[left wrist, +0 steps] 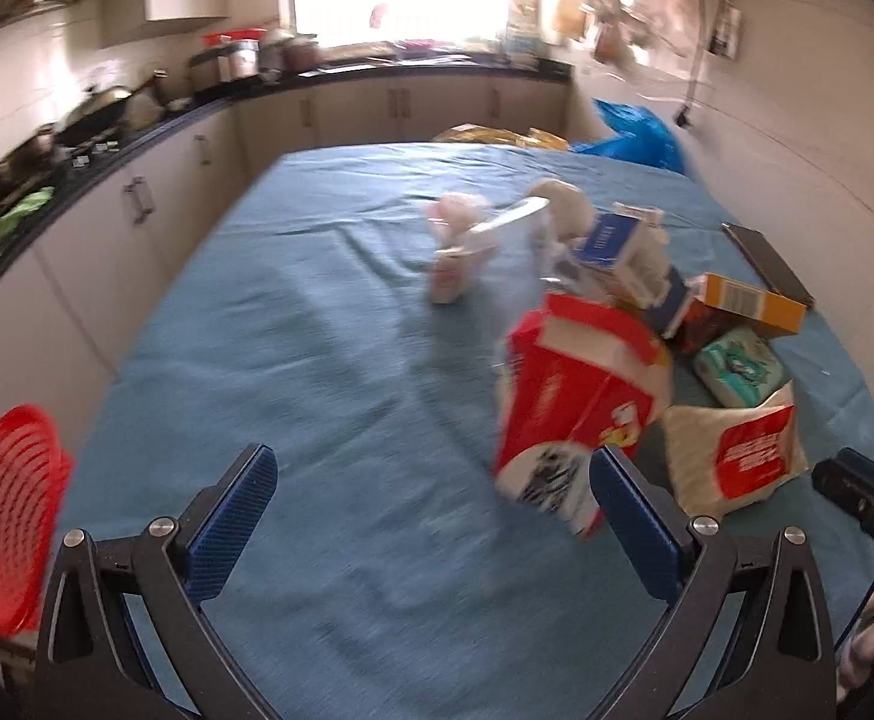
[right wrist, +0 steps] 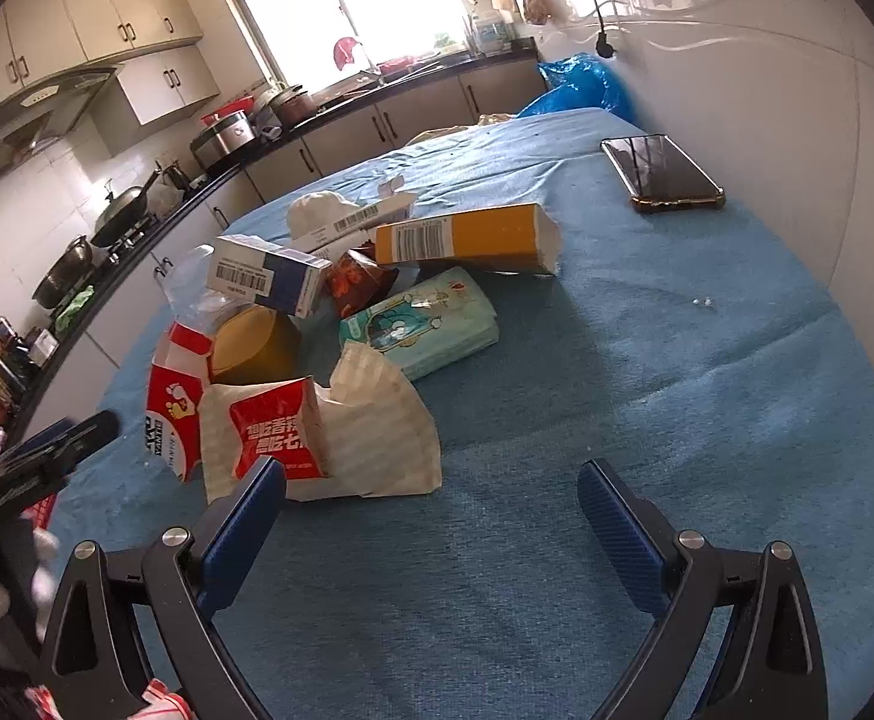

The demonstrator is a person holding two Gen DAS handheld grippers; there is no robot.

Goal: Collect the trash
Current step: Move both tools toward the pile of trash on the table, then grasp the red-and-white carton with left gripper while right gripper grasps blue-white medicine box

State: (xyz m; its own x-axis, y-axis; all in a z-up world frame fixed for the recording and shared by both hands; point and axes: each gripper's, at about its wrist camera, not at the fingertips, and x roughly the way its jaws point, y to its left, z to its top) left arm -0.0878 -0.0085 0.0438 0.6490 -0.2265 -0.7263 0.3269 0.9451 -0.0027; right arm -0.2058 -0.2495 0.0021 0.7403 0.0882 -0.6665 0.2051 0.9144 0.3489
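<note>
Left wrist view. Whole frame smeared by motion blur; print on the packaging unreadable. Left gripper [left wrist: 434, 468] with fingers spread wide, nothing between them, over the blue-clothed table [left wrist: 293, 396]. Trash pile sits right of centre on the cloth: a red-and-white carton [left wrist: 574, 396] upright and nearest, its lower corner hidden behind the right finger pad [left wrist: 634, 528]. Just beside it, a white paper bag with red label [left wrist: 742, 450]. Behind these, a mint tissue pack [left wrist: 736, 366], an orange box [left wrist: 748, 300] and a blue-and-white box [left wrist: 610, 240], stacked and overlapping. A pale crumpled lump [left wrist: 457, 252] lies apart toward mid-table; too blurred to identify. Red mesh basket [left wrist: 8, 516] at the left edge, off the table, partly cut by the frame. The dark tip of the right gripper [left wrist: 862, 498] intrudes at the right edge.

Right wrist view. Sharper. Right gripper [right wrist: 431, 498] with fingers wide apart and empty; left finger pad [right wrist: 245, 534] overlaps the lower edge of the paper bag [right wrist: 329, 438], contact unclear. The pile lies ahead and left: red-and-white carton [right wrist: 176, 396] half hidden behind the bag, tissue pack [right wrist: 425, 324], orange box [right wrist: 472, 240], blue-and-white box [right wrist: 269, 273]. A phone [right wrist: 661, 171] lies well apart, far right on the cloth [right wrist: 646, 420]. Left gripper [right wrist: 47, 450] only partly in frame at left.
</note>
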